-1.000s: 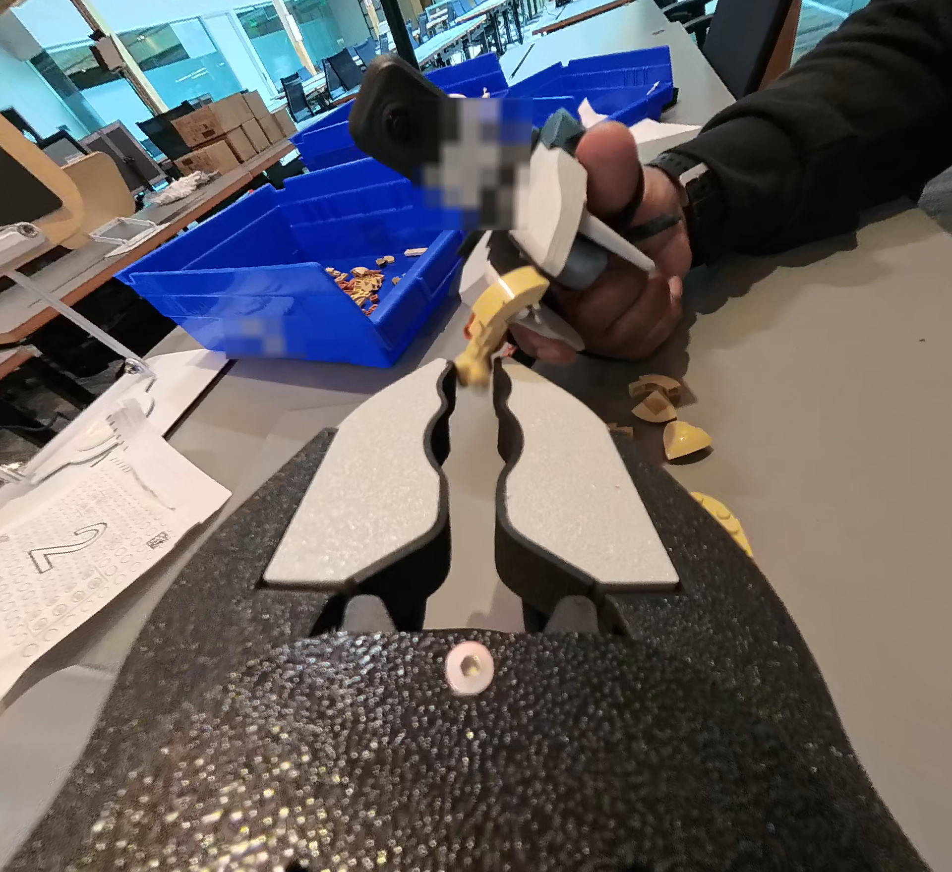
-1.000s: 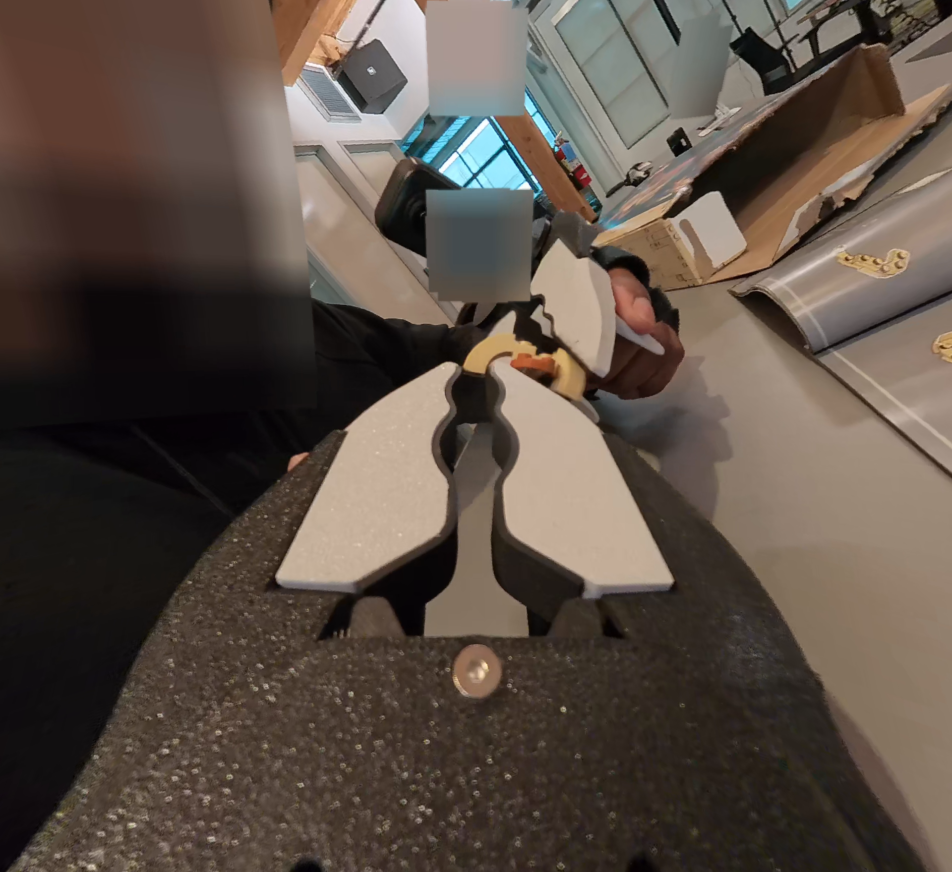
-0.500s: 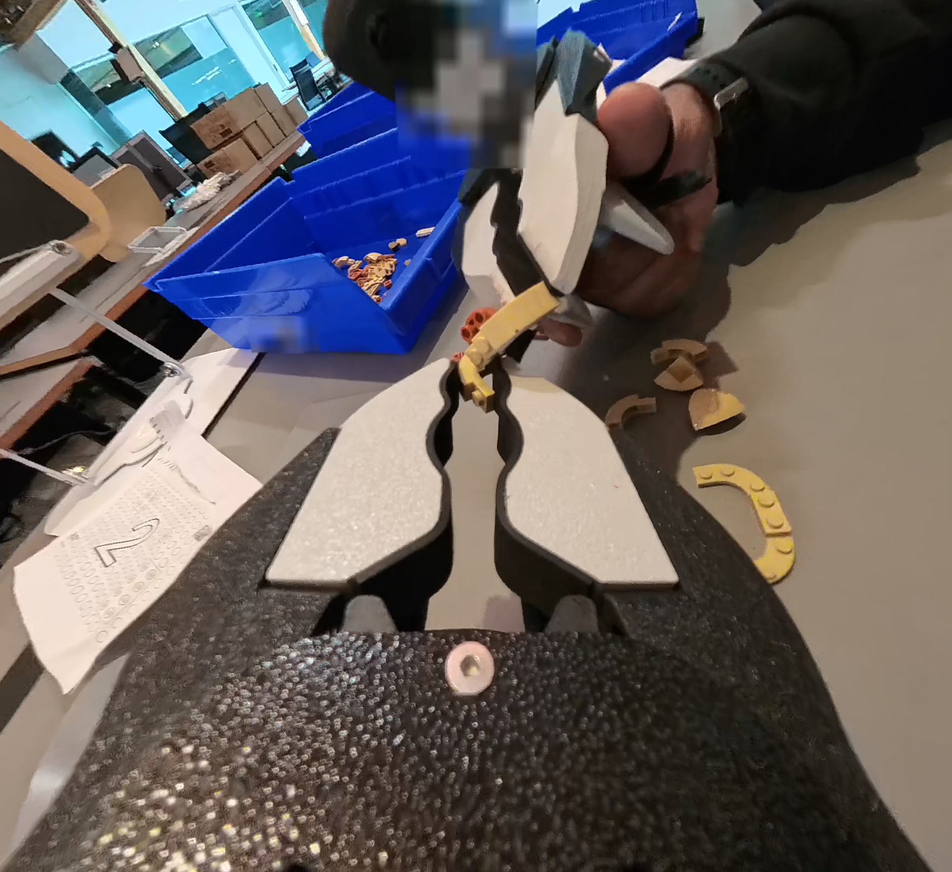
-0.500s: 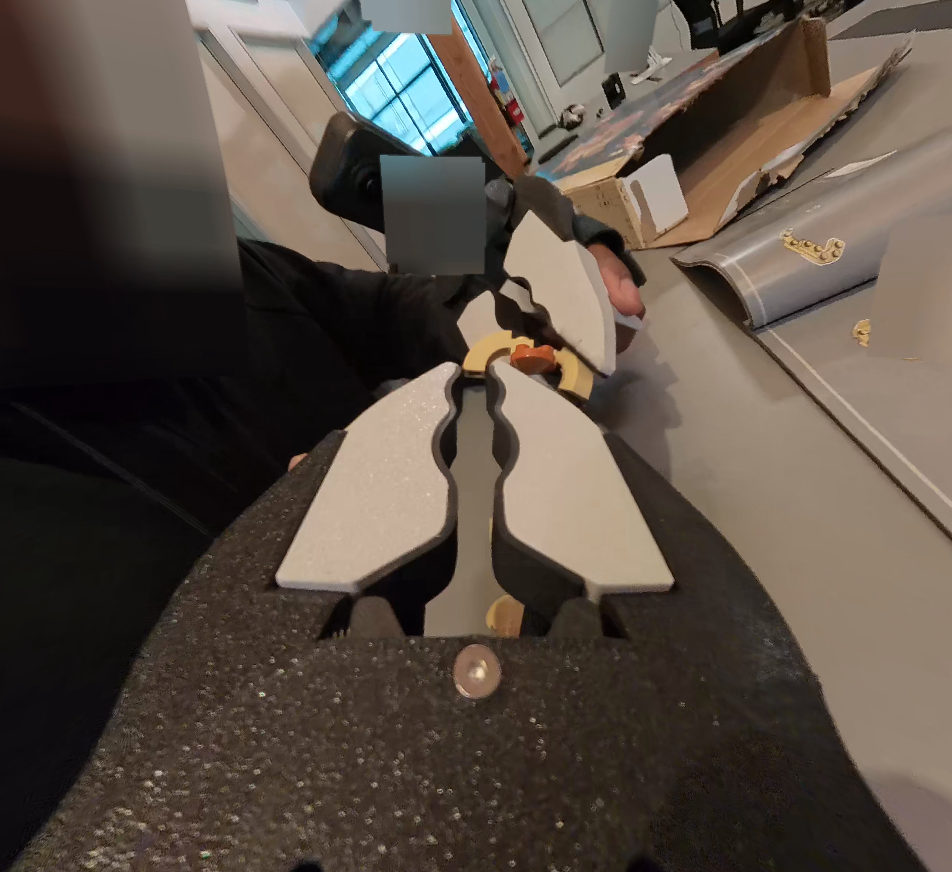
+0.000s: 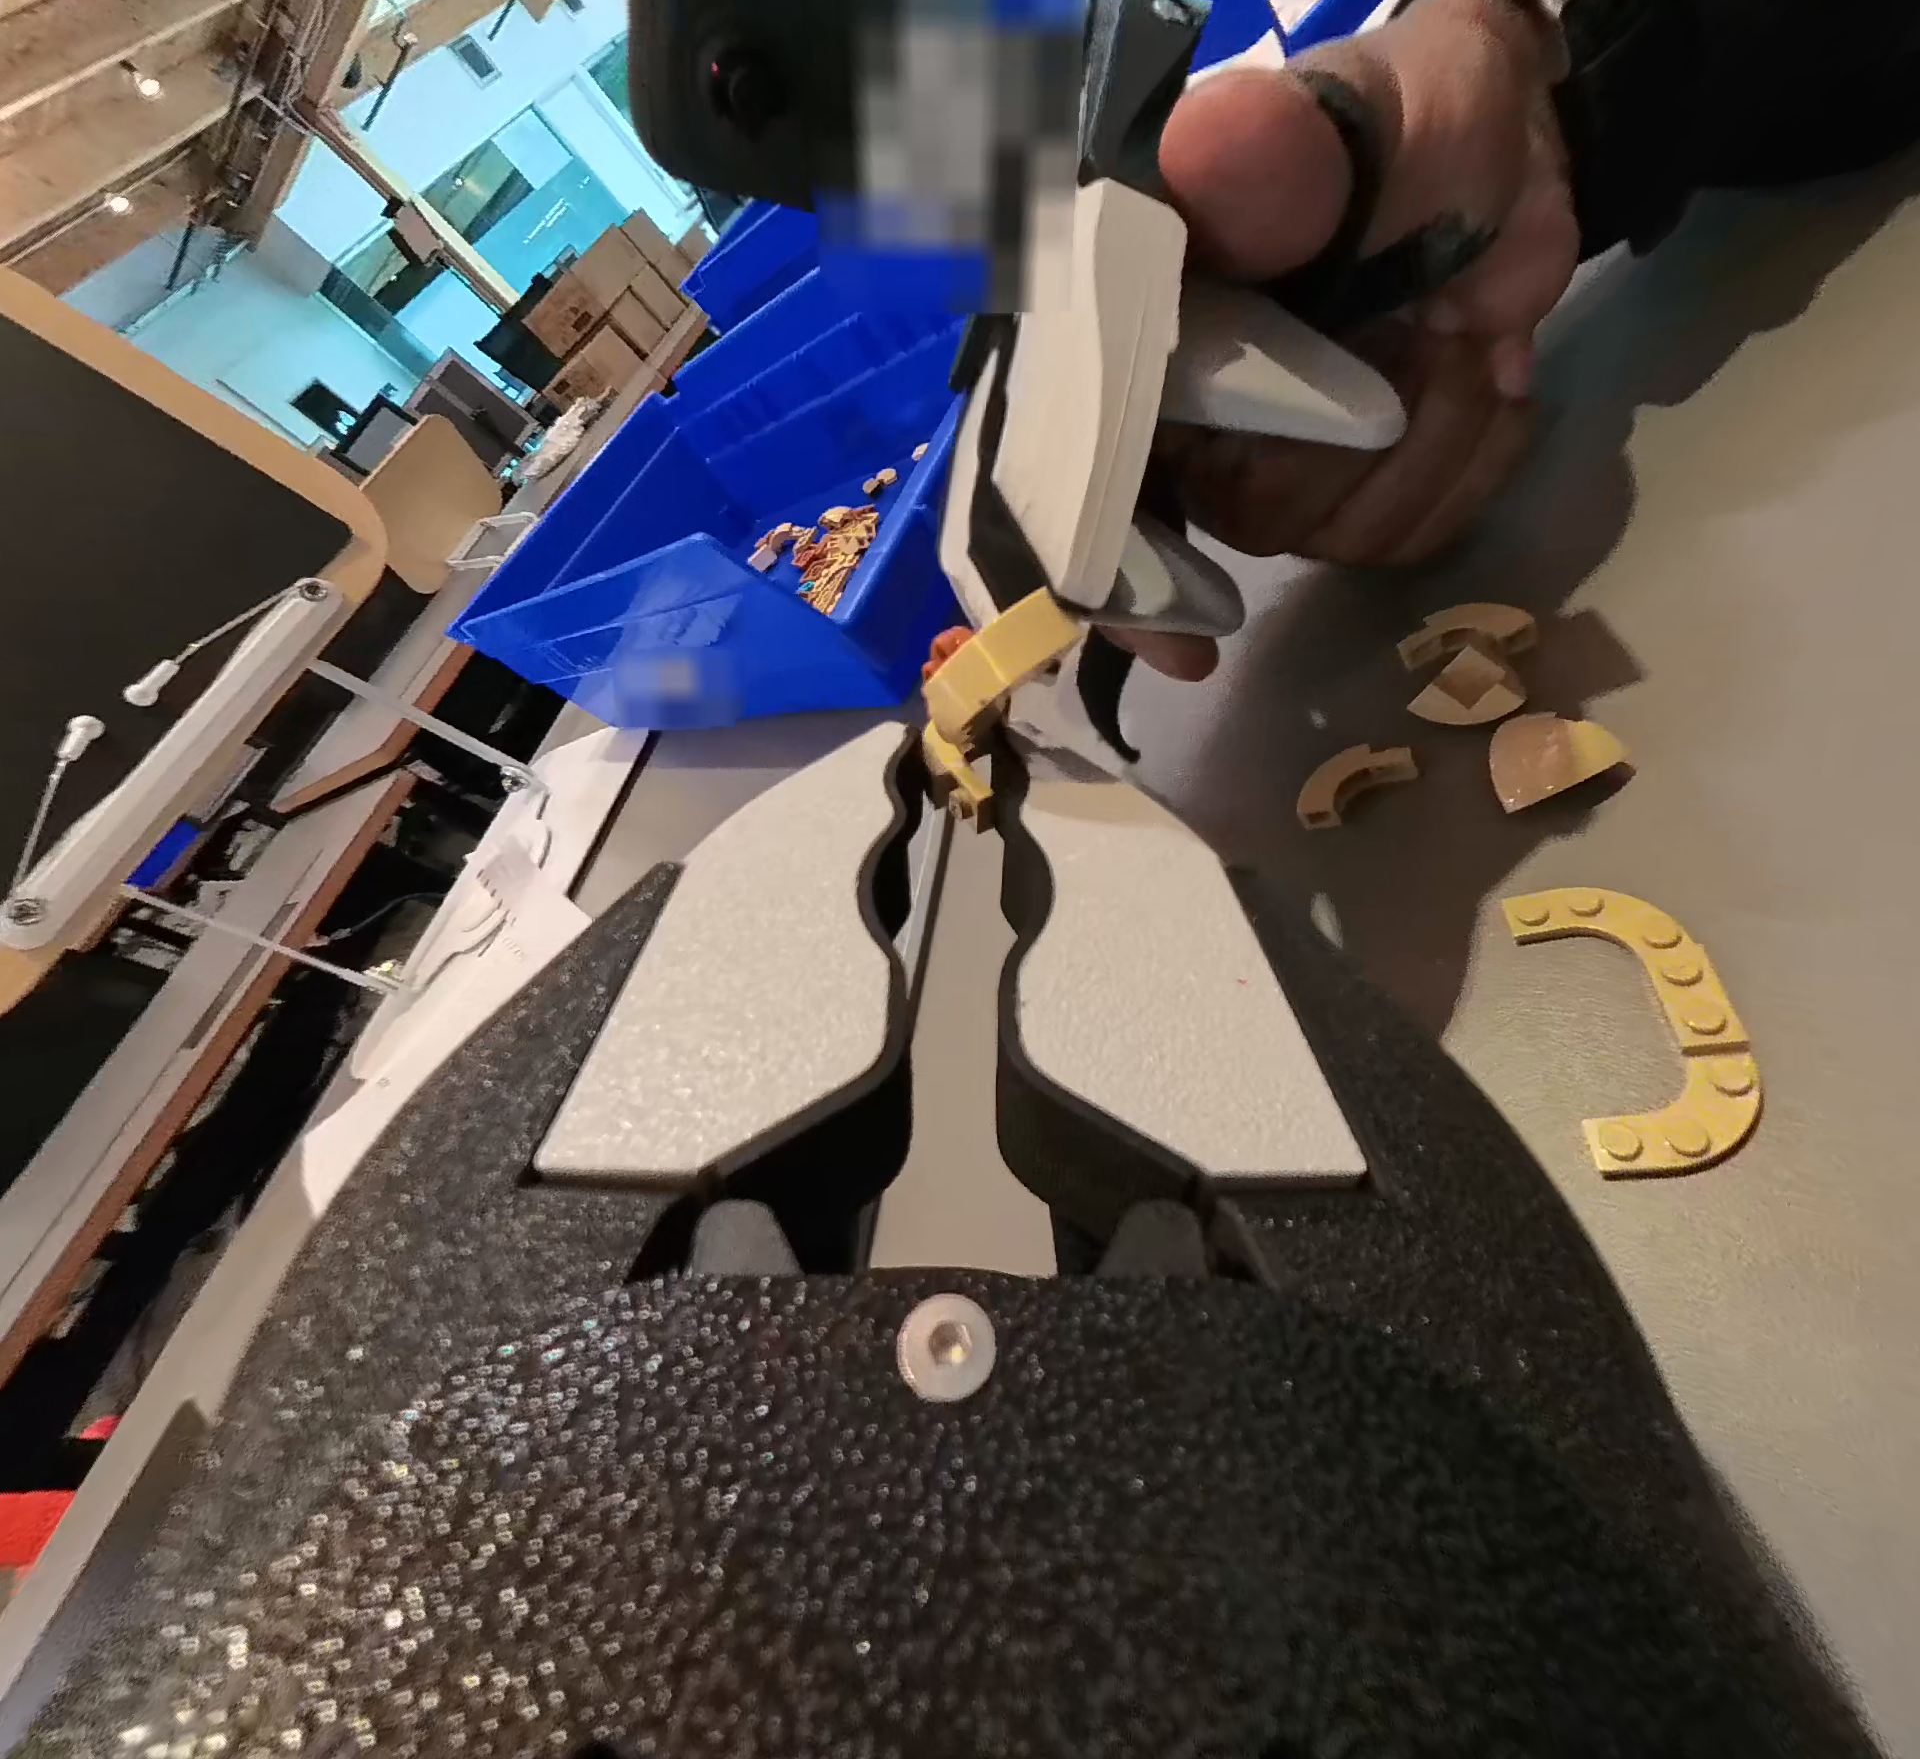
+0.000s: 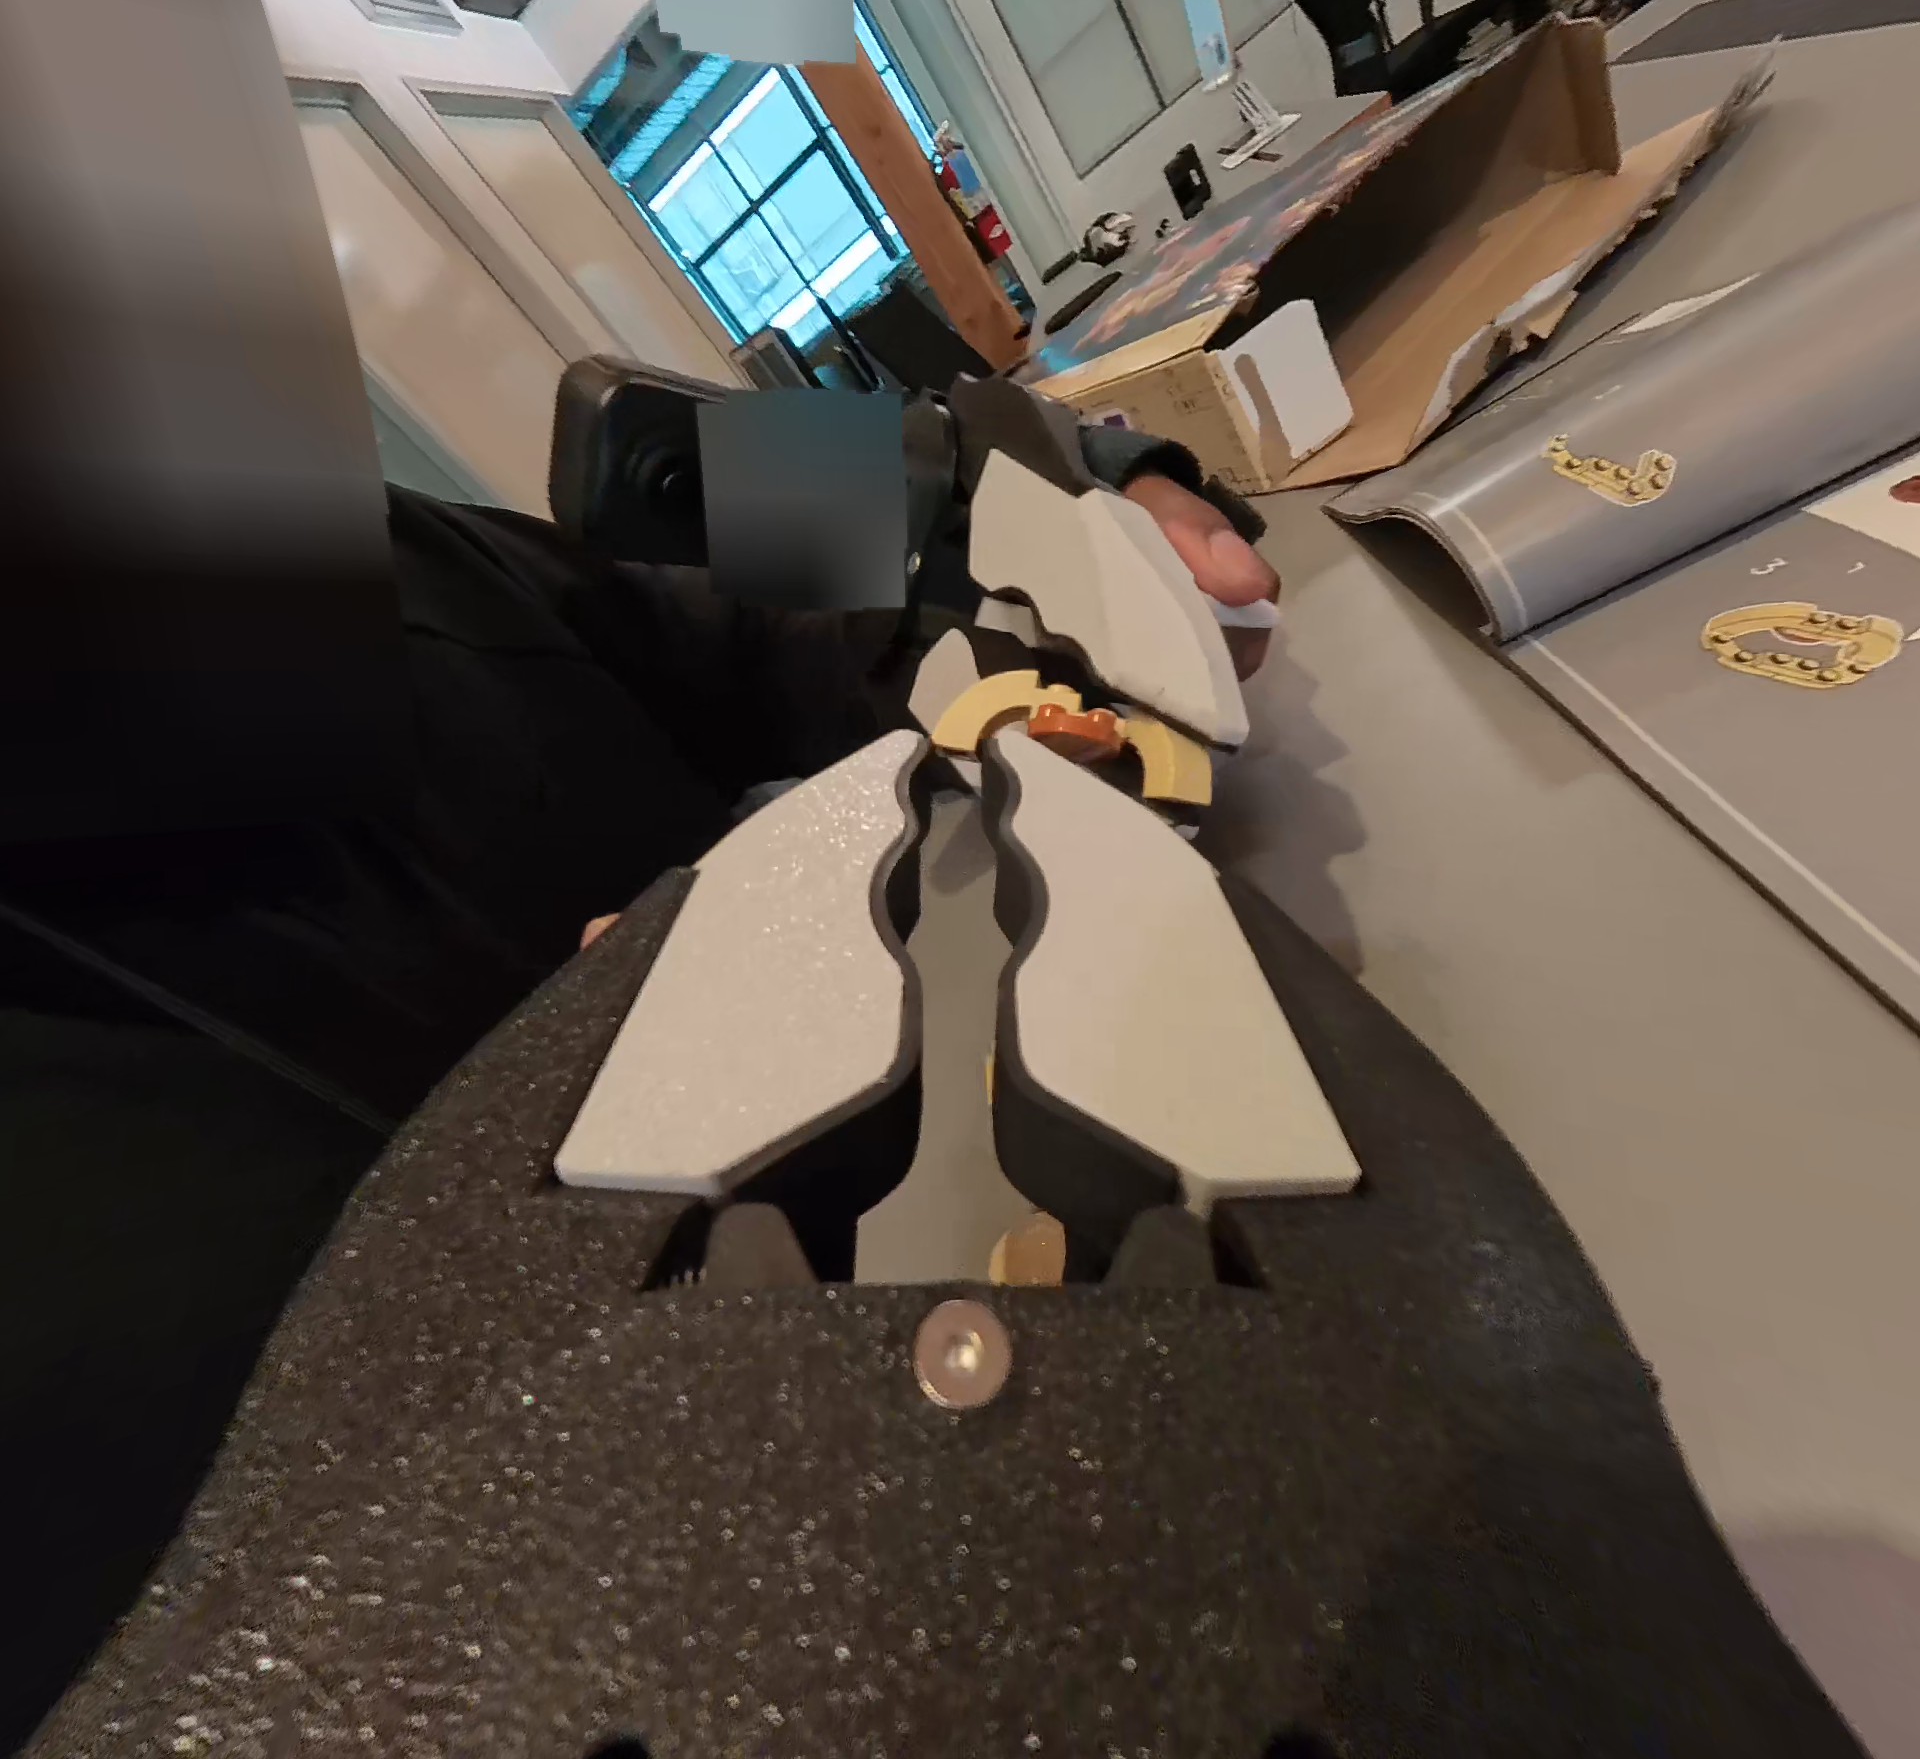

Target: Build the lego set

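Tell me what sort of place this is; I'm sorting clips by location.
Probably an open-plan office or workshop: long grey table, blue parts bins holding small pieces, stacked cardboard boxes by big windows, and rows of desks behind.

My own right finger hides one end of the tan arch (image 6: 1049, 722) ahead of my tips. The pieces in the blue bin (image 5: 790, 587) beyond are too small to tell.
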Motion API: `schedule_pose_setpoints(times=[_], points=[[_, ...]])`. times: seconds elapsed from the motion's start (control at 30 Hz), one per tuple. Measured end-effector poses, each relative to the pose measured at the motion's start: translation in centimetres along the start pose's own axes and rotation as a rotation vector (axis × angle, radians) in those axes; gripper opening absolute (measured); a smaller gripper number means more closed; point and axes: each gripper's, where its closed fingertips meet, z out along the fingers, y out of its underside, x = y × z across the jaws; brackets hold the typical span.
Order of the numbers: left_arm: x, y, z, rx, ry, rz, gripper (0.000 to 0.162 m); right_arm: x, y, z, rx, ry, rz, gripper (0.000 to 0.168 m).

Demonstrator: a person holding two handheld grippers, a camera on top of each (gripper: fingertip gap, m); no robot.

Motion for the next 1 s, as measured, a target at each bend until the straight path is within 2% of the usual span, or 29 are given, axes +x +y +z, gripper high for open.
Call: schedule_pose_setpoints(times=[0.1,0.2,0.4,0.57,0.73,0.83,1.0], points=[[0.2,0.2,0.1,-0.026,-0.013,0.062,0.012,-0.2,0.2,0.2,-0.019,0.007,-0.008,0.008],[0.6,0.1,0.2,-0.032,-0.011,0.098,0.012,-1.5,0.3,0.6,-0.009,-0.096,0.054,0.008],[0.8,-0.5,0.1,0.013,0.013,0.052,0.012,-0.6,0.4,0.5,0.012,-0.105,0.149,0.008],[0.5,-0.1,0.0,-0.015,0.024,0.019,0.012,0.0,0.5,0.3,0.025,-0.098,0.185,0.008],[-0.1,0.9,-0.1,-0.108,0.004,0.025,0.011,1.1,0.3,-0.1,0.045,-0.057,0.219,0.01],[-0.1,1.4,-0.1,-0.16,0.017,-0.012,0.011,2.0,0.2,-0.4,0.053,-0.001,0.221,0.018],[0.5,2.6,0.2,-0.242,0.061,-0.102,0.011,3.0,0.7,-0.7,-0.005,0.116,0.115,0.029]])
